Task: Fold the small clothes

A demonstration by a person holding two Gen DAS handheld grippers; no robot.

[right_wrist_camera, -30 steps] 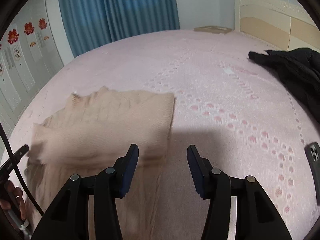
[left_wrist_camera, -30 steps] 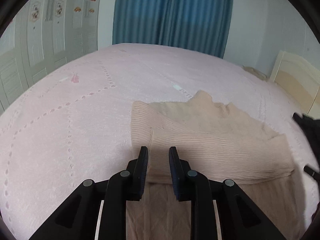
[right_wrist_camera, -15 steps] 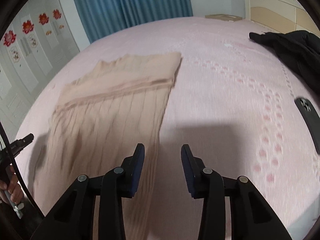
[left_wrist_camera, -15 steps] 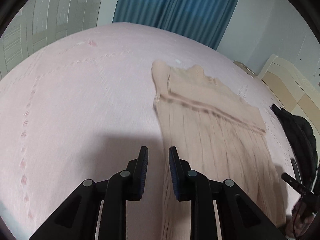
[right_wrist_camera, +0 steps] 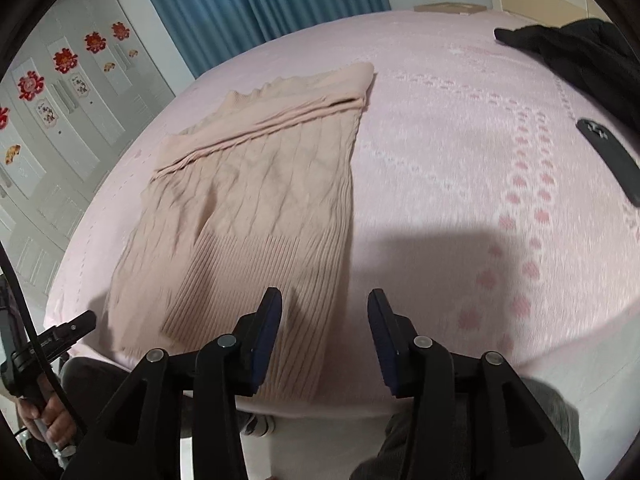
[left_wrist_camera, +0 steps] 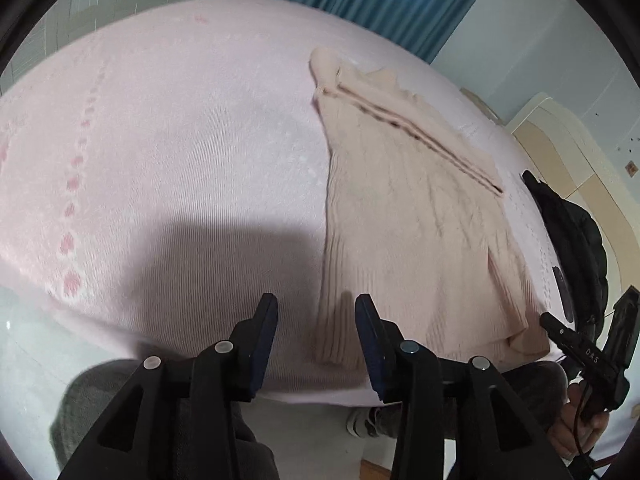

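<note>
A beige knitted sweater (left_wrist_camera: pixel 408 208) lies flat on the pink bed, its sleeves folded across the upper part and its ribbed hem at the near bed edge. It also shows in the right wrist view (right_wrist_camera: pixel 256 208). My left gripper (left_wrist_camera: pixel 316 320) is open and empty, held above the hem's left corner. My right gripper (right_wrist_camera: pixel 324 320) is open and empty, above the hem's right corner. The other gripper shows at the side of each view.
The pink bedspread (left_wrist_camera: pixel 160 160) covers the bed. A black jacket (right_wrist_camera: pixel 580 52) and a dark phone (right_wrist_camera: pixel 612 160) lie on the right part of the bed. Blue curtains (right_wrist_camera: pixel 256 0), white wardrobe doors and a headboard (left_wrist_camera: pixel 580 160) stand around.
Both grippers pulled back from the folded sleeves to the near bed edge at the sweater's hem. The left gripper opened from nearly shut; the right one stayed open.
</note>
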